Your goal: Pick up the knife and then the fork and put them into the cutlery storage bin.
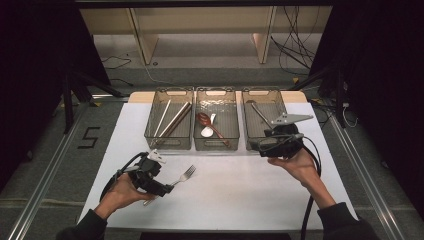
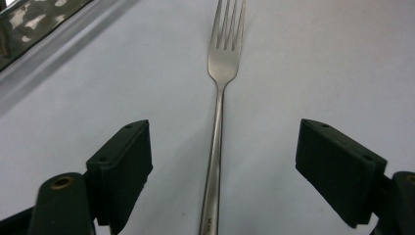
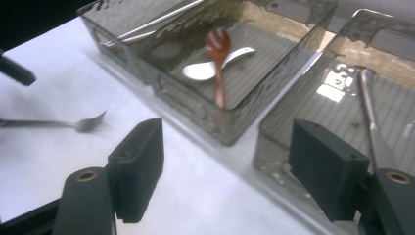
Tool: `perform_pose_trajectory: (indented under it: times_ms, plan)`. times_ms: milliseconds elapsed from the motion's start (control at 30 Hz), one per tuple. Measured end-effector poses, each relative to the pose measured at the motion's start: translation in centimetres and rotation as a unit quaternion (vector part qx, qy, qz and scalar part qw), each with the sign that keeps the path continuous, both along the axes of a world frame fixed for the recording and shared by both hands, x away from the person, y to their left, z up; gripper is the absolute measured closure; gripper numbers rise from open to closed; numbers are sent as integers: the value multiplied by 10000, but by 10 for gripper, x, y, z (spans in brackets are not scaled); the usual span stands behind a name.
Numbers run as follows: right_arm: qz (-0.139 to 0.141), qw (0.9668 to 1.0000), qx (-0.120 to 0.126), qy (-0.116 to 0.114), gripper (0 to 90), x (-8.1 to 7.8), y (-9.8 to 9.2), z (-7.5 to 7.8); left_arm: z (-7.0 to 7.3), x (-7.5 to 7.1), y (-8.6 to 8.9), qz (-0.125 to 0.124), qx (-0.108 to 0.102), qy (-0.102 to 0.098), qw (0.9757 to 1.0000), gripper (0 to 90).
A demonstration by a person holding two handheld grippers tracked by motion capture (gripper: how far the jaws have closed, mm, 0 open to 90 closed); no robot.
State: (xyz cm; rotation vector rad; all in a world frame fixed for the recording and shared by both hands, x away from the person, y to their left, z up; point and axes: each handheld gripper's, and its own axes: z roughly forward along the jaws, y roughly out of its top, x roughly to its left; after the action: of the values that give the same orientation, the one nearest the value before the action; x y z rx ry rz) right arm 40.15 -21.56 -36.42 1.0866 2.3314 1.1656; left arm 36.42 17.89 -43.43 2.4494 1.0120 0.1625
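Note:
A steel fork lies on the white table, tines toward the trays. My left gripper sits low over its handle. In the left gripper view the fork runs straight up between the jaws of my left gripper; they stand wide apart, with neither pad touching it. My right gripper hovers at the front of the right tray. It is open in the right gripper view, with nothing between the pads. The fork lies off to its left.
Three clear trays stand in a row at the back. The left tray holds chopsticks. The middle tray holds a brown spoon and a white spoon. A metal utensil lies in the right tray.

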Motion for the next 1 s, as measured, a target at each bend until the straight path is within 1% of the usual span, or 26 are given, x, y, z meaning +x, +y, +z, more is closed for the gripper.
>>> perform_pose_trajectory:
  times_ms: [67,167,267,333,433,467,533,567,733,767,833,900,967,1000]
  plan:
    - [80,9999,-8,62,298,-6,2,-5,-1,1,1,-32,87,26,10000,206]
    - [119,9999,-26,98,297,-12,4,-13,-2,1,2,-29,139,65,9999,206]
    - [196,9997,-48,157,296,-15,8,-19,-4,2,3,21,215,103,9997,207]
    - [246,9995,-19,173,294,-18,10,-22,-5,2,4,1,292,131,9995,213]
    - [323,9993,-48,204,292,-24,12,-25,-6,2,5,-16,359,202,9992,225]
    - [330,9992,-39,208,291,-25,12,-26,-7,2,5,-14,358,237,9991,227]
    - [367,9990,-73,226,291,-28,13,-28,-7,4,6,-86,360,297,9989,232]
    - [387,9989,-112,223,289,-29,14,-29,-8,3,5,-62,342,290,9990,235]
    - [429,9986,-118,277,274,-34,15,-31,-10,4,6,-52,506,294,9983,249]
    - [441,9986,-123,277,273,-35,15,-31,-11,4,6,-59,550,298,9980,257]
    - [452,9985,-144,276,269,-38,15,-32,-12,4,6,-107,592,374,9975,278]
    - [478,9983,-131,294,269,-40,15,-33,-14,3,5,-144,679,451,9966,302]
    - [508,9981,-161,309,269,-43,15,-34,-15,4,4,-214,775,487,9956,336]
    - [519,9980,-179,310,269,-44,15,-34,-17,4,4,-236,783,503,9954,360]
